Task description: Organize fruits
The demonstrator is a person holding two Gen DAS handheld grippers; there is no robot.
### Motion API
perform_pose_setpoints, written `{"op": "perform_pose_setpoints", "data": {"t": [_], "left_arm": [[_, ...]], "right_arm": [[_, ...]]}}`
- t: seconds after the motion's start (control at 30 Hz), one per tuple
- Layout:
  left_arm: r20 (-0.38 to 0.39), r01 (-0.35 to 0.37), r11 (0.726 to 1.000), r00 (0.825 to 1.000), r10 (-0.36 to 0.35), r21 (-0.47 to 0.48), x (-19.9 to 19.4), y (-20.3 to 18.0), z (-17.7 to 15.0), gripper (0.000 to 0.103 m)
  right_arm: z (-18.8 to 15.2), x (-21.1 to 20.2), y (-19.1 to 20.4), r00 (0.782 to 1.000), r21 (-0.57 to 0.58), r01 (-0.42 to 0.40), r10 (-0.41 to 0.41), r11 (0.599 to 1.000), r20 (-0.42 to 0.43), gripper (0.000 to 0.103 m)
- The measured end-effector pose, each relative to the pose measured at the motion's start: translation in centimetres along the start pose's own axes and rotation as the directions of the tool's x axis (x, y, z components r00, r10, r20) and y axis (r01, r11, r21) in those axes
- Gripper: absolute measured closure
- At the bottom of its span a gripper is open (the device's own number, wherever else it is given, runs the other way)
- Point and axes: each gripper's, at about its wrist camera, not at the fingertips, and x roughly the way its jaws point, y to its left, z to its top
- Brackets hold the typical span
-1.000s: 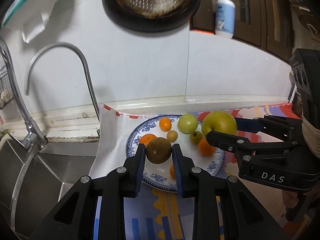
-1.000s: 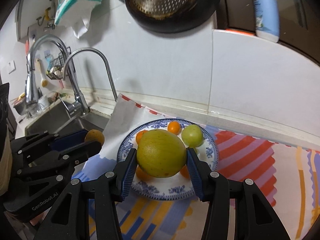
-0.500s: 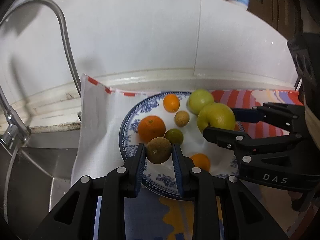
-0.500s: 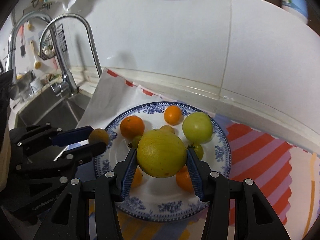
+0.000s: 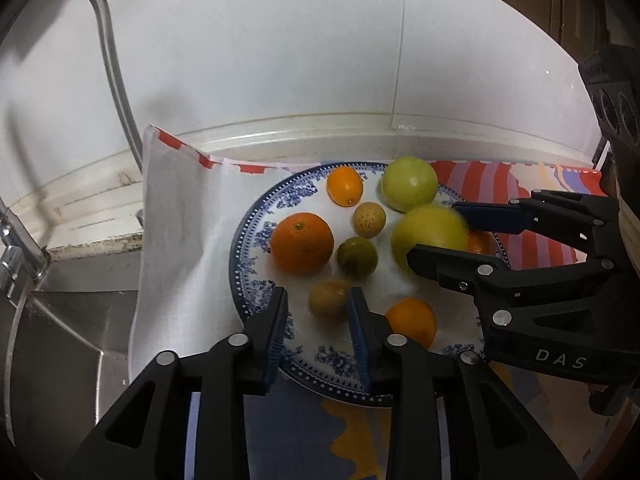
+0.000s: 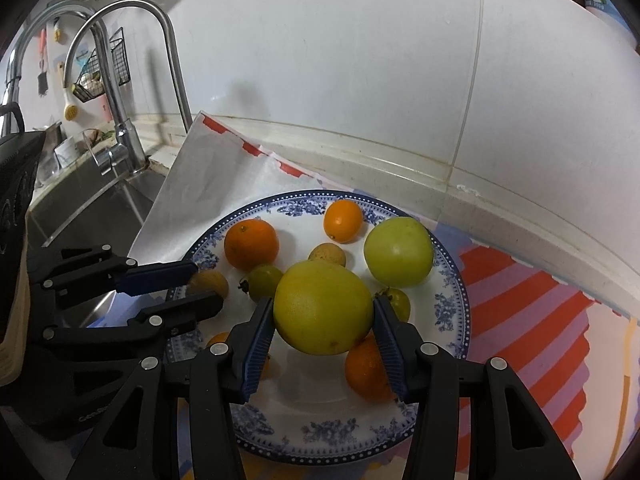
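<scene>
Brown little fruit [image 5: 330,299] sits between my left gripper [image 5: 318,330] jaws, which have just been opening; it rests low on the near left of the plate [image 5: 256,232]. My right gripper [image 6: 324,330] squeezes the big yellow fruit [image 6: 322,307] just above the plate's middle.

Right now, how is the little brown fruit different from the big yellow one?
The brown fruit is small and dull; the yellow fruit is much bigger and bright. The yellow fruit is squeezed in the right tongs; the brown fruit sits loose between the left tongs, whose jaws have just been opening. Both are round and over the plate.
</scene>
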Motion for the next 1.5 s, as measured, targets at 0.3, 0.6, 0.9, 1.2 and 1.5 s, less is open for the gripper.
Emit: {"op": "perform_pose_setpoints", "data": {"t": [0.3,0.6,0.9,1.2,1.5], "left_arm": [[0.078,-0.059,0.998,0.995,0.061,-0.027,-4.9,0.2,-0.2,0.056],[0.182,-0.102,0.993,0.977,0.112,-0.063,-11.6,-1.7,-1.4,0.030],[0.256,-0.090,0.995,0.961,0.099,-0.047,-16.7,-4.1,-3.9,0.020],[0.302,-0.101,0.993,0.946,0.117,-0.067,-21.7,-7.2,-6.0,0.013],[0.335,-0.148,0.985,0.927,0.171,-0.093,-26.1,-10.5,-8.7,0.005]], "right_arm": [[0.0,-3.4,0.5,0.996,0.020,0.054,-0.055,0.998,0.074,0.046],[-2.8,-11.3,1.5,0.977,0.099,0.139,-0.153,0.985,0.152,0.032],[-7.1,-18.4,1.8,0.936,0.243,0.252,-0.300,0.937,0.183,0.022],[-10.7,-24.0,2.4,0.917,0.285,0.267,-0.334,0.921,0.221,0.015],[-13.7,-28.5,2.3,0.915,0.286,0.242,-0.316,0.927,0.251,0.014]]}}
